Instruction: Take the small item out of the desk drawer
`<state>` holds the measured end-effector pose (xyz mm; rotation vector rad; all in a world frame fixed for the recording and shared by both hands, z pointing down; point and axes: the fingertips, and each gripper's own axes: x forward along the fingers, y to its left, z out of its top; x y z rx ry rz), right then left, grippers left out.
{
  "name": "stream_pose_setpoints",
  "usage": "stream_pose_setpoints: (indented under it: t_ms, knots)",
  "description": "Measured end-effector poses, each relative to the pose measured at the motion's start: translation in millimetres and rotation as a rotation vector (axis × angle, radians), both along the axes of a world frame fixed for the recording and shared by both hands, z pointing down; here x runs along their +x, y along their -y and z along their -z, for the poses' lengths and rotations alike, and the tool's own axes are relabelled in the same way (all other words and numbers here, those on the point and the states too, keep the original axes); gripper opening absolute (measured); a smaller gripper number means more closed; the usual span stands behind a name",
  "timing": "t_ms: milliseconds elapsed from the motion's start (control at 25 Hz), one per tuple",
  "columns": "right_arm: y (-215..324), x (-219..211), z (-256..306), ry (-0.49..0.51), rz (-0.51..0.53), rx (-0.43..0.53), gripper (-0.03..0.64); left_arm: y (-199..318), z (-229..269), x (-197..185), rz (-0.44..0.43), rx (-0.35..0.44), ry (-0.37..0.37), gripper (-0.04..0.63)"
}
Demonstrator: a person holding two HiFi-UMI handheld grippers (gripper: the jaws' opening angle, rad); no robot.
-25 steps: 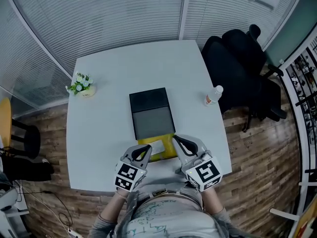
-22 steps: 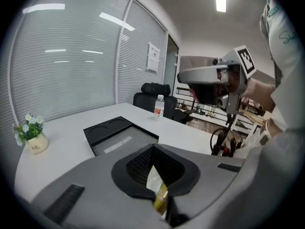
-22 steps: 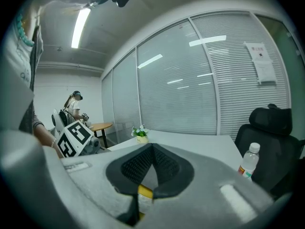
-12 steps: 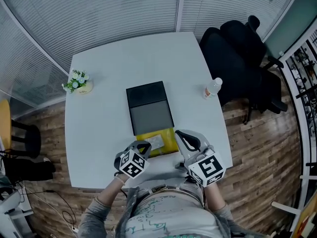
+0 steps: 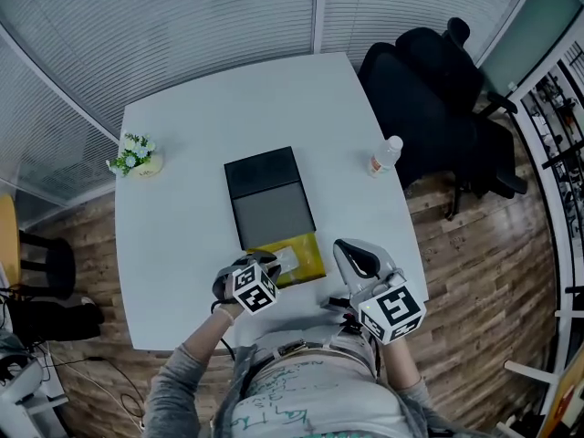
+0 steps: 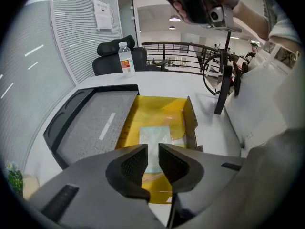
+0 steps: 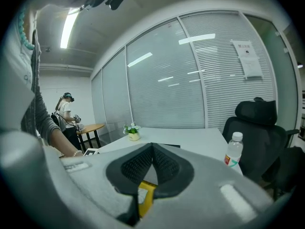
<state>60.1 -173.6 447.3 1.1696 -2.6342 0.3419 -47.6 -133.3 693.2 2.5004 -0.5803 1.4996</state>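
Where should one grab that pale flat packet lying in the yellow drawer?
Probably by its edge nearest the person, coming from above and tilted. The packet lies flat on the floor of the drawer, whose yellow walls block a sideways approach, so one jaw likely has to slip under an edge. The left gripper, jaws just opened and empty, points down at it.

A packet (image 5: 285, 261) lies in the drawer (image 5: 311, 257) before the case (image 5: 269, 203); plant (image 5: 135, 154) left, bottle (image 5: 384, 156) right.
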Motion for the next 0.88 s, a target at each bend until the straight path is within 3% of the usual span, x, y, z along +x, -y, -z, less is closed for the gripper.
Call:
stream_pose_setpoints:
  t_ms: [160,400,880]
  knots:
    - [1.5,6.0,-2.1,0.004,-0.02,-0.005,0.003,4.5,-13.6,0.1,-0.041,-0.018,0.047,0.086]
    - [2.4,6.1,-5.1,0.002,-0.028,-0.013,0.003,-1.2,-30.3,0.0,-0.172,-0.051,0.129,0.101]
    - [2.6,6.7,-1.8,-0.02,-0.017,-0.001,0.003,-5.5,-35.3,1.2,-0.186,-0.057,0.172,0.052]
